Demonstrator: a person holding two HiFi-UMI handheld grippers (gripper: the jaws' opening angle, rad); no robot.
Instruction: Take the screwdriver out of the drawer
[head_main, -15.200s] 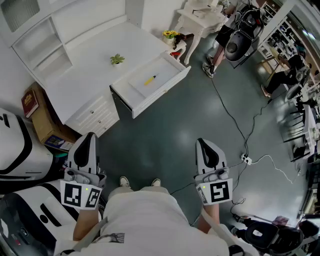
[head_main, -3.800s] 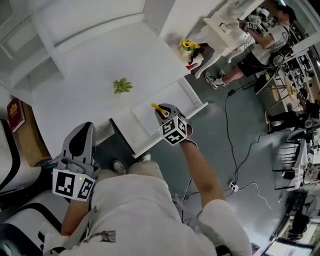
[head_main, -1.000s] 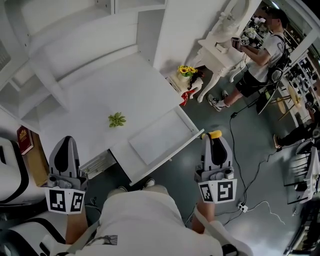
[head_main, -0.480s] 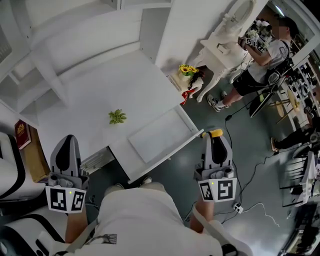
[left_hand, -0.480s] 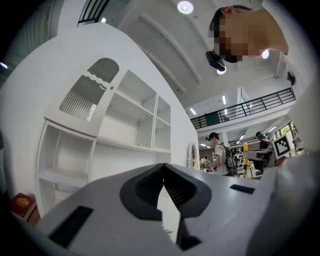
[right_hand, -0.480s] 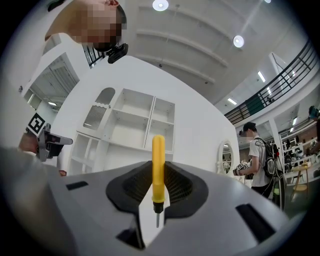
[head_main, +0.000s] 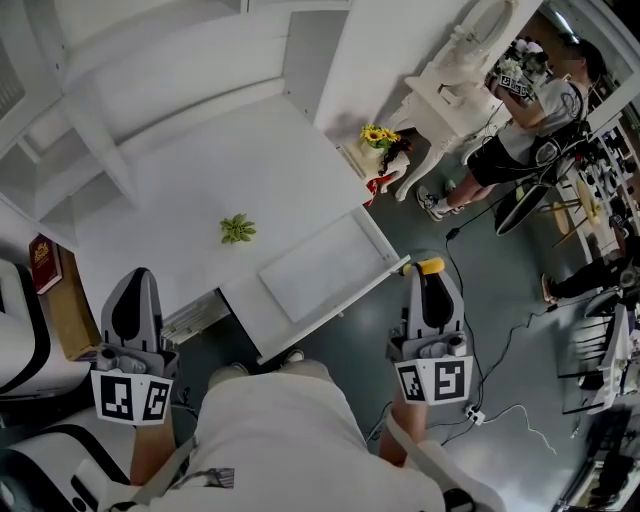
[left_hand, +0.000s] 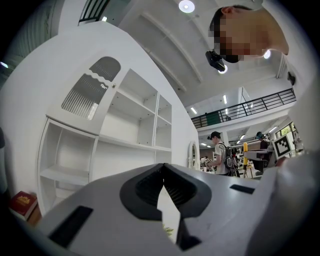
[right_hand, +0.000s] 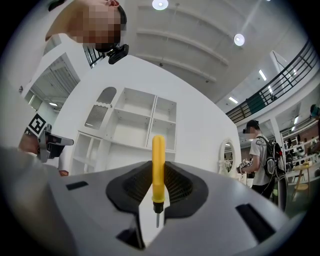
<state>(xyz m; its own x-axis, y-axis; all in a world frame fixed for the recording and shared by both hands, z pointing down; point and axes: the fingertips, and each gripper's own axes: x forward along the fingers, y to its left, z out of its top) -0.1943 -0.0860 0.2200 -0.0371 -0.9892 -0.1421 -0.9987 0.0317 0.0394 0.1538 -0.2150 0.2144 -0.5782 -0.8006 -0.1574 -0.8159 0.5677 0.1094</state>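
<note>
Standing upright between the jaws of the right gripper (head_main: 429, 285), the screwdriver (right_hand: 158, 170) is clamped by its yellow handle, with the thin shaft pointing down in the right gripper view. It is held outside the open drawer (head_main: 340, 310), just off its front corner, above the grey floor (head_main: 350, 370). The drawer is seen pulled out from the white desk (head_main: 200, 180), on which a small green sprig (head_main: 238, 229) lies. The left gripper (left_hand: 163, 172) is held beside the desk, its jaws pressed together with nothing between them.
</note>
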